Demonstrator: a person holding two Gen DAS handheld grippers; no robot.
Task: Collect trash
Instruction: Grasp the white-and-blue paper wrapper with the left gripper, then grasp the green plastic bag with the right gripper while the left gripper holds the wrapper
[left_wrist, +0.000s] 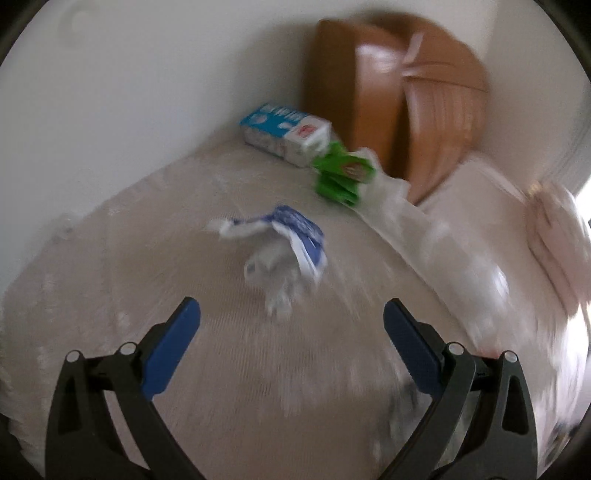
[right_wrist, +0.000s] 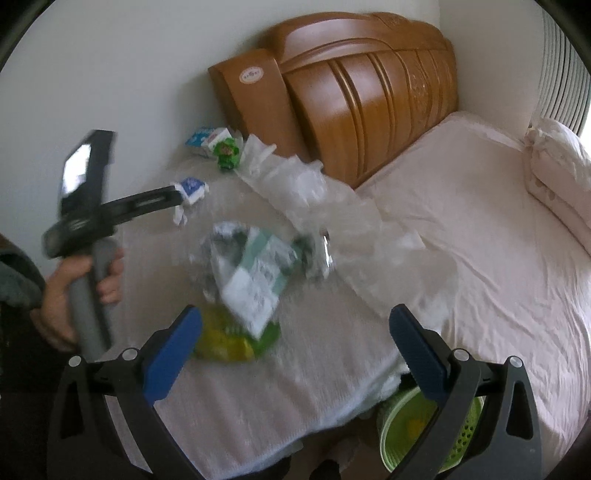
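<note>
A crumpled blue-and-white wrapper (left_wrist: 280, 243) lies on the cloth-covered nightstand (left_wrist: 184, 369), just ahead of my open, empty left gripper (left_wrist: 291, 317). Behind it lie a blue-and-white carton (left_wrist: 282, 131) and a green carton (left_wrist: 341, 173). In the right wrist view my right gripper (right_wrist: 295, 325) is open and empty above a white-and-green package (right_wrist: 255, 280) lying on a yellow-green wrapper (right_wrist: 229, 343). The left gripper (right_wrist: 110, 206) shows there too, held in a hand and reaching toward the blue-and-white wrapper (right_wrist: 192, 188).
A green trash basket (right_wrist: 417, 424) stands on the floor between nightstand and bed. Clear crumpled plastic (right_wrist: 314, 192) drapes over the nightstand's right edge. A wooden headboard (right_wrist: 362, 92), a pink-sheeted bed (right_wrist: 480, 240) and a pillow (right_wrist: 557, 162) lie to the right. A white wall is behind.
</note>
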